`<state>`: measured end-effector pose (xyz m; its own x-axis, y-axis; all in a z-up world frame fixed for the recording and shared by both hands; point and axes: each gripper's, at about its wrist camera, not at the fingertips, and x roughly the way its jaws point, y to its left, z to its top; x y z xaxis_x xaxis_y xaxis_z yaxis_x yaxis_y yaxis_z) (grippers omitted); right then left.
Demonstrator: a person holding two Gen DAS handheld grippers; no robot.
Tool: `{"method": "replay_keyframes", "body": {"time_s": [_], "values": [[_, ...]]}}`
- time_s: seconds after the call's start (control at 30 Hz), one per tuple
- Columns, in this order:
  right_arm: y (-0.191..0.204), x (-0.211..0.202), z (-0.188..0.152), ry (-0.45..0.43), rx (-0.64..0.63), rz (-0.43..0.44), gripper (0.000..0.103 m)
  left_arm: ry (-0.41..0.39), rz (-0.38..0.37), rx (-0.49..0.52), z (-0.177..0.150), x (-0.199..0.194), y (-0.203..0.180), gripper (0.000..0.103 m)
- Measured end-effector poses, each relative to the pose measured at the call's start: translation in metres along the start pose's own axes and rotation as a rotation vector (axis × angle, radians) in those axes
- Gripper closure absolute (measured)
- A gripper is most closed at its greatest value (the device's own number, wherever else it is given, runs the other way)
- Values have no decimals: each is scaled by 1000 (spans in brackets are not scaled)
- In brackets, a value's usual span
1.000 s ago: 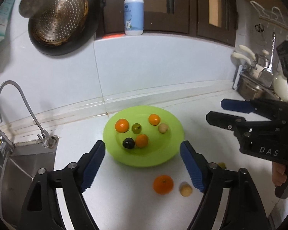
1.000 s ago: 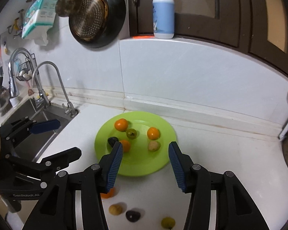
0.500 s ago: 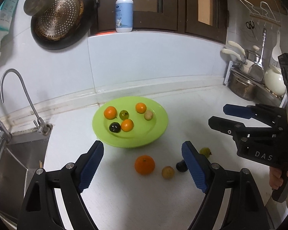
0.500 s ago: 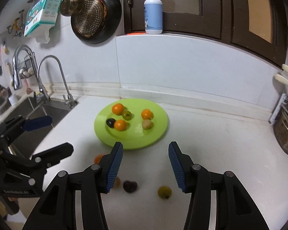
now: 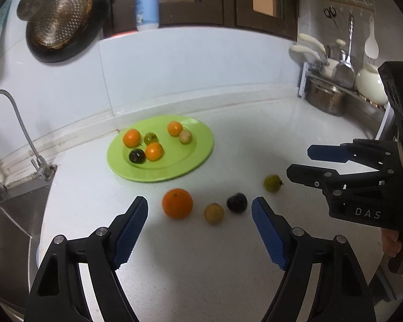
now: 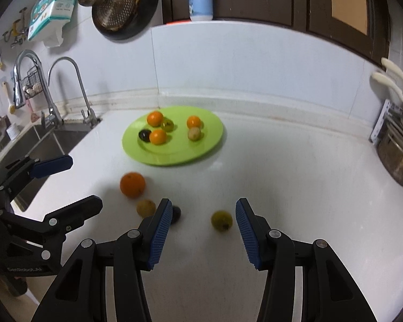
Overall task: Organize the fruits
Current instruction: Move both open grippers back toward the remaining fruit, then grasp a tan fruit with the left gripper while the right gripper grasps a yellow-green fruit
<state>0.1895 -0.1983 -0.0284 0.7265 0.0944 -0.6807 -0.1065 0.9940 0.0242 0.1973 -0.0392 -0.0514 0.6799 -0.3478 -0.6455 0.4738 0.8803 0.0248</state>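
Loose fruits (image 5: 177, 203) before green plate (image 5: 198, 158)

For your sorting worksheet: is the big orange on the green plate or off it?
Off. The big orange sits on the white counter, nearer the camera than the green plate, apart from its rim.

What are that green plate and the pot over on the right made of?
The green plate looks like plastic or melamine: an even lime colour with a soft, smooth sheen, though glazed ceramic can't be ruled out. The pot looks like stainless steel: silvery grey with a brushed, dully reflective wall.
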Motion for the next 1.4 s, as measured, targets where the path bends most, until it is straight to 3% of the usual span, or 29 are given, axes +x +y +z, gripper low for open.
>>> {"method": "replay_keyframes", "body": {"time_s": [0.7, 1.07, 1.4], "values": [[-18, 42, -26, 127, 57, 31, 53, 161, -90, 3, -13, 54, -6, 61], [-28, 61, -24, 146, 83, 35, 55, 186, -116, 11, -9, 72, -4, 67], [-26, 76, -20, 151, 75, 42, 63, 207, -131, 6, -10, 83, -2, 74]]}}
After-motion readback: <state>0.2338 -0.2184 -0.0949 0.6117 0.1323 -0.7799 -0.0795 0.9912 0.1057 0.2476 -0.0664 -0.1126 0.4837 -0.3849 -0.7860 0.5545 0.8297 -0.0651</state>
